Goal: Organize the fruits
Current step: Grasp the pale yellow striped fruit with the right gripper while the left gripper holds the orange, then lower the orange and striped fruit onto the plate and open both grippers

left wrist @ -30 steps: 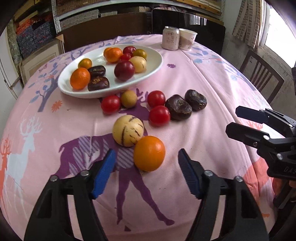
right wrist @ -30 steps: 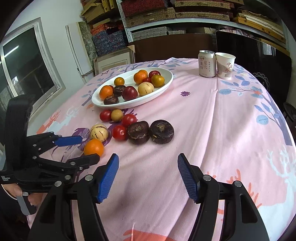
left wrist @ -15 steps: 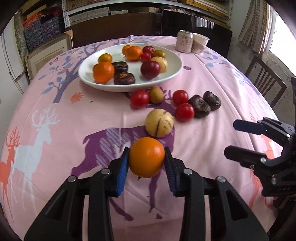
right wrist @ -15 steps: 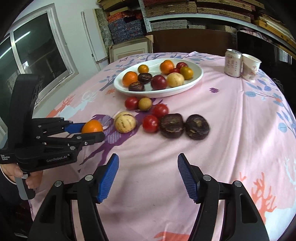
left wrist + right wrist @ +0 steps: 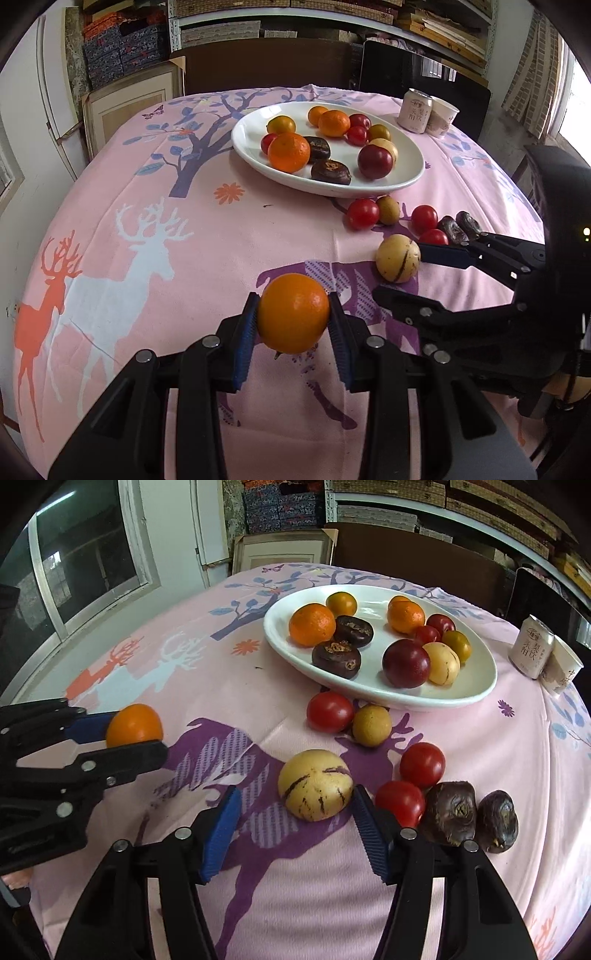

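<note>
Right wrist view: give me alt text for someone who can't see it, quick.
The open right gripper straddles a yellow striped melon on the pink tablecloth, with red tomatoes and two dark fruits just to its right. Beyond sits a white plate of mixed fruit. At far left the left gripper holds an orange.

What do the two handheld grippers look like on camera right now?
Both match: the left gripper and right gripper have matte black plastic bodies, two angular fingers studded with silver rivets, and ribbed blue pads on the inner faces. A small light glows on the right gripper's handle in the left wrist view. No cables or sleeves are visible.
</note>
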A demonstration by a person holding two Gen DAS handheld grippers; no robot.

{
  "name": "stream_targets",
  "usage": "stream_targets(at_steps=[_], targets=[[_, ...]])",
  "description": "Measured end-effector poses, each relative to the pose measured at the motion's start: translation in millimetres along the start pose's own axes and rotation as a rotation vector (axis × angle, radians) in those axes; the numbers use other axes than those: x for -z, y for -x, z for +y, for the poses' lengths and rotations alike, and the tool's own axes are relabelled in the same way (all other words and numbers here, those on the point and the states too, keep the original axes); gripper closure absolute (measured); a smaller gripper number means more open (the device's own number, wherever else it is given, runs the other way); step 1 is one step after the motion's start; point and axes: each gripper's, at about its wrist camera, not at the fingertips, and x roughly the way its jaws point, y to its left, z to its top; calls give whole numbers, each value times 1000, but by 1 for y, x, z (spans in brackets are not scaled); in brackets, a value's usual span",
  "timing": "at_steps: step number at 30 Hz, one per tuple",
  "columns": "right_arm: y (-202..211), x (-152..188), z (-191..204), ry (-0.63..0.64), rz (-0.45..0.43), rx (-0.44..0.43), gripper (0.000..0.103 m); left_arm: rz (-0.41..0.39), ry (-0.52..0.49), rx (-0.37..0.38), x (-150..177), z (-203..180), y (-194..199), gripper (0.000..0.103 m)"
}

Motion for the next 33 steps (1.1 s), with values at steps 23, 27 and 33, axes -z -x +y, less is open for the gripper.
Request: stream_targets(at_steps=[23, 27, 33], targets=[[49, -64, -88, -159, -291, -31, 62, -83, 33, 39, -142, -34, -52, 67], [16, -78, -97, -207, -238, -57, 60, -35, 114, 3, -151, -19, -78, 63], [25, -68, -109, -238, -270, -74, 43, -146, 93, -73, -144, -13, -54, 16]])
